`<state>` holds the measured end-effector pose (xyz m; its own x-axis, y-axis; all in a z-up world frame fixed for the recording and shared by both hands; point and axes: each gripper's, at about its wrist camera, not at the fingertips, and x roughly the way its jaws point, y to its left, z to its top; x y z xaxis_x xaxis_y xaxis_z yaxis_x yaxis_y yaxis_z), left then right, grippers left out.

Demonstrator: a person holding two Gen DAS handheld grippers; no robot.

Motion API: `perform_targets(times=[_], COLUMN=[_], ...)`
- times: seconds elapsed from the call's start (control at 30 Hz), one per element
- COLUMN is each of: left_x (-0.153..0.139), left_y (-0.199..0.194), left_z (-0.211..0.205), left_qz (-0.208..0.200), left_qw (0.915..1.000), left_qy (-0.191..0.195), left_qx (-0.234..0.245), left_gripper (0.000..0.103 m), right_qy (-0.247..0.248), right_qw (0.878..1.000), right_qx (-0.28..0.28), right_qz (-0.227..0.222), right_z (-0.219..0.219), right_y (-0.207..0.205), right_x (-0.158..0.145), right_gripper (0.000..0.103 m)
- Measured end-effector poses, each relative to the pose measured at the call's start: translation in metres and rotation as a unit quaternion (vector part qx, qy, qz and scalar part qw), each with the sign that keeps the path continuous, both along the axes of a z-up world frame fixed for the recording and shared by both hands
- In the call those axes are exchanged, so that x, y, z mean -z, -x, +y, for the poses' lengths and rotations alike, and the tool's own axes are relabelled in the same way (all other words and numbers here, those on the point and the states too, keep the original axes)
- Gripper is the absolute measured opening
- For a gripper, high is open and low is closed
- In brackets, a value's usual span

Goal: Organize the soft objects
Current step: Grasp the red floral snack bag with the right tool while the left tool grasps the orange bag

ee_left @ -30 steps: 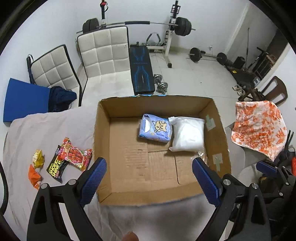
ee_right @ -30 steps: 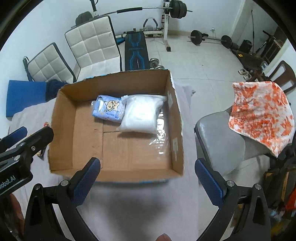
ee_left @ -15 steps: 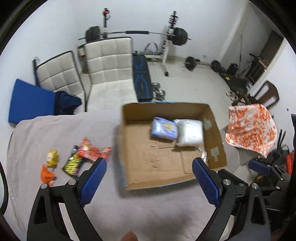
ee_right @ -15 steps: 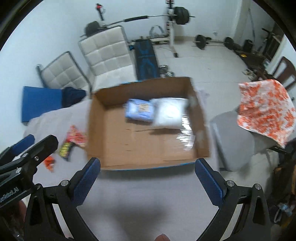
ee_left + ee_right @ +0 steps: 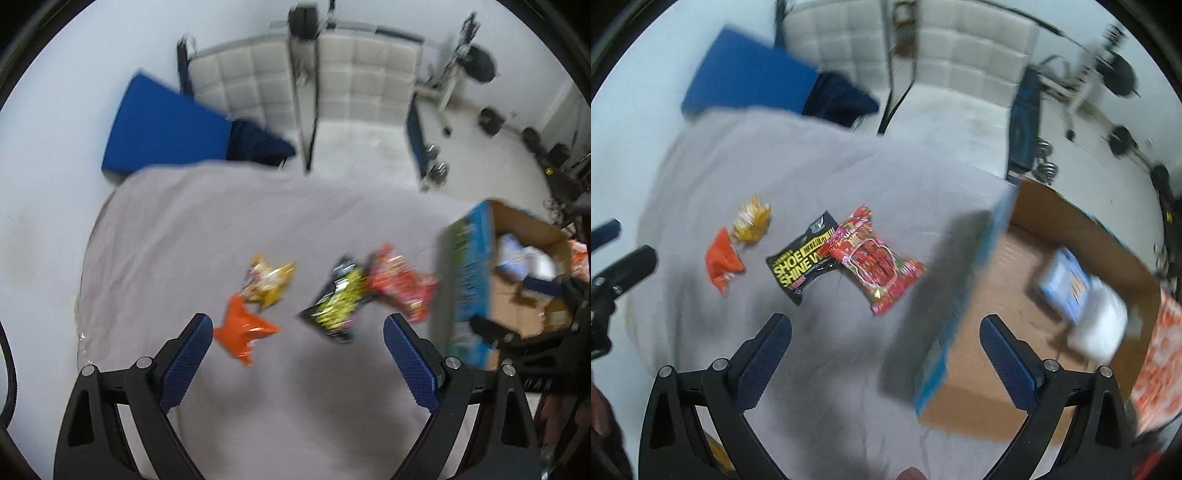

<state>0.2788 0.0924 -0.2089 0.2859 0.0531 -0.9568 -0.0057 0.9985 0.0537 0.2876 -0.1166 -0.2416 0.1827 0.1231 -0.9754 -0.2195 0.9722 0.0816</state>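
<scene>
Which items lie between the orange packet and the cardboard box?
In the right wrist view: the yellow packet, black pouch and red bag, between orange packet and cardboard box.

Both tongs swung left, box [image 5: 1015, 295] to packets [image 5: 332, 299].

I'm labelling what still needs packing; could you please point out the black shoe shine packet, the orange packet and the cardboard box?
black shoe shine packet [image 5: 803, 258]: right wrist view, on its yellow lettering.
orange packet [image 5: 242, 328]: left wrist view, packet's middle.
cardboard box [image 5: 1001, 325]: right wrist view, bare inner floor.
</scene>
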Motion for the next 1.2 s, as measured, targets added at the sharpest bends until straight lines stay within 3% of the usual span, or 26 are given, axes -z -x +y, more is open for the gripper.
perform_targets(times=[0.2,0.43,0.53,0.63,0.83,0.93,1.03,1.13,1.2], left_x=[0.072,0.155,0.182,0.2,0.227,0.234,0.233,0.229,0.228], left_y=[-0.032,-0.038,-0.034,-0.03,-0.024,-0.023,-0.025,-0.023,-0.019], left_z=[0.055,0.077,0.095,0.108,0.113,0.114,0.105,0.102,0.102], left_qz=[0.076,0.175,0.203,0.215,0.221,0.219,0.211,0.199,0.19], left_qw=[0.9971,0.9845,0.9781,0.9723,0.97,0.9713,0.9746,0.9777,0.9795], left_qy=[-0.002,-0.003,0.029,0.063,0.077,0.072,0.056,0.048,0.045], left_qx=[-0.005,0.002,-0.039,-0.069,-0.066,-0.057,-0.049,-0.046,-0.049], left_gripper=[0.095,0.095,0.095,0.095,0.095,0.084,0.064,0.061,0.06], right_qy=[0.068,0.136,0.152,0.154,0.169,0.176,0.177,0.168,0.154], right_qw=[0.992,0.974,0.97,0.966,0.953,0.95,0.951,0.954,0.957], right_qx=[-0.082,-0.129,-0.133,-0.133,-0.153,-0.158,-0.151,-0.141,-0.134], right_qz=[0.07,0.124,0.136,0.16,0.198,0.207,0.205,0.204,0.207], right_z=[0.059,0.084,0.088,0.089,0.089,0.09,0.091,0.09,0.087], right_y=[-0.058,-0.09,-0.096,-0.103,-0.108,-0.11,-0.11,-0.114,-0.118], right_x=[0.074,0.144,0.163,0.18,0.207,0.217,0.222,0.221,0.218], right_gripper=[0.103,0.103,0.103,0.103,0.103,0.102,0.094,0.072,0.068])
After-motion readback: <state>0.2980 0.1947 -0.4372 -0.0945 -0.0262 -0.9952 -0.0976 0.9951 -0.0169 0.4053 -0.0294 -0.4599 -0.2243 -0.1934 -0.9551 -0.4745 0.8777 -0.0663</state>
